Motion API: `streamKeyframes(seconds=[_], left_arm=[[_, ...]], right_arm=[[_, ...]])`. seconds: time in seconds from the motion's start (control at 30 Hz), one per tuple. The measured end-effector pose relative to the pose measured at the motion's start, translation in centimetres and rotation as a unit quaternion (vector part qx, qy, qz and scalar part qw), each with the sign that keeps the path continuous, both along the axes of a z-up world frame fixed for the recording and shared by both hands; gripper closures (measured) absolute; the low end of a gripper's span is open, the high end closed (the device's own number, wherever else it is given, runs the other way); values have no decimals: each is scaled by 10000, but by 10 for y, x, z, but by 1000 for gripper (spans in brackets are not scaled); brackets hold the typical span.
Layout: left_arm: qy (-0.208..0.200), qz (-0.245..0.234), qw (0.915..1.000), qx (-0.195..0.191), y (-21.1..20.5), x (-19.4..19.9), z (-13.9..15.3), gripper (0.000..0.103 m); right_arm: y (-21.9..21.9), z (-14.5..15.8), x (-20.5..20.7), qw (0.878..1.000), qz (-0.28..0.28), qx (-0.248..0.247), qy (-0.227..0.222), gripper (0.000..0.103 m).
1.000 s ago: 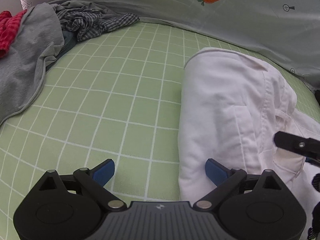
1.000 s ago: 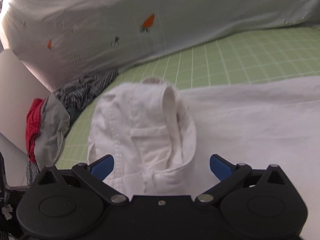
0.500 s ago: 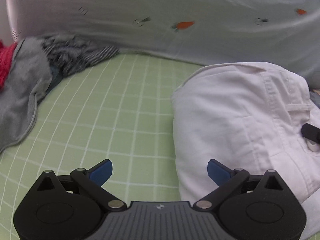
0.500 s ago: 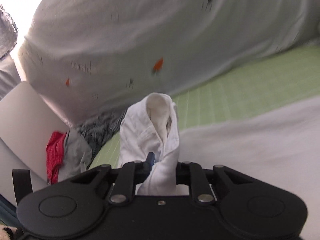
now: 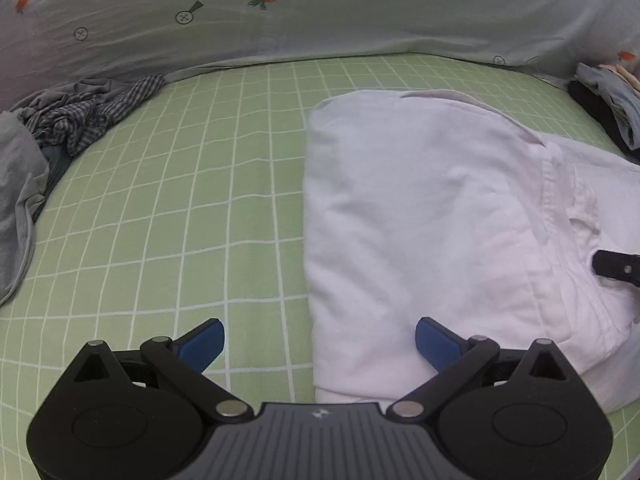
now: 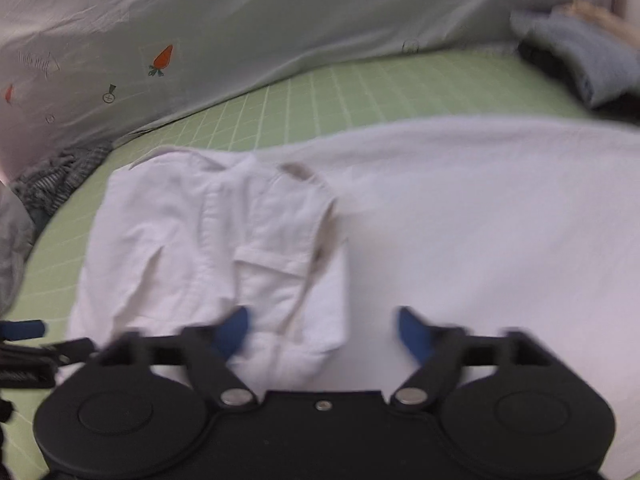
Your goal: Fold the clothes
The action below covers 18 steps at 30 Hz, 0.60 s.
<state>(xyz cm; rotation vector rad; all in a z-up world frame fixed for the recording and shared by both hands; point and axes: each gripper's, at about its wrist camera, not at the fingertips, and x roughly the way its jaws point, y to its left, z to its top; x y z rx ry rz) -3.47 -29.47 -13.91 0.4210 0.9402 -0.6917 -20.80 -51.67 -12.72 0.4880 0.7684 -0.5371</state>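
the white garment (image 6: 208,240) is judged soft, light; its folded edge is best gripped. left gripper (image 5: 320,340) is held spread, empty; right gripper (image 6: 320,330) is being opened, nothing pinched.

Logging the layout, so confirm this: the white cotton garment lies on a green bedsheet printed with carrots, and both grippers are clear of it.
One detail is wrong. The green bedsheet has a white grid; the carrots are on the pale grey bedding behind it, as the left wrist view shows. The white cotton garment lies on it, both grippers clear.
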Motion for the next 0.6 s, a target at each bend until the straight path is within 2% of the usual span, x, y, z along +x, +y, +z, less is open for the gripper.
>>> streamKeyframes(seconds=[0.07, 0.27, 0.37, 0.5, 0.6], left_arm=[[-102, -6, 9999, 16, -2, -4, 9, 2], [-210, -236, 9990, -322, -35, -26, 40, 2], [-169, -427, 9986, -261, -63, -35, 35, 2], [44, -571, 9984, 3, -95, -45, 12, 2], [-137, -442, 9983, 348, -107, -49, -5, 0]], right_arm=[[-3, 3, -12, 9998, -101, -132, -55, 0], [-32, -4, -82, 9966, -522, -637, 52, 0], [-63, -15, -118, 9931, -963, -656, 167, 0], [-110, -28, -167, 9868, -1508, -508, 295, 0], [-141, -36, -195, 9818, -1840, -395, 245, 0]])
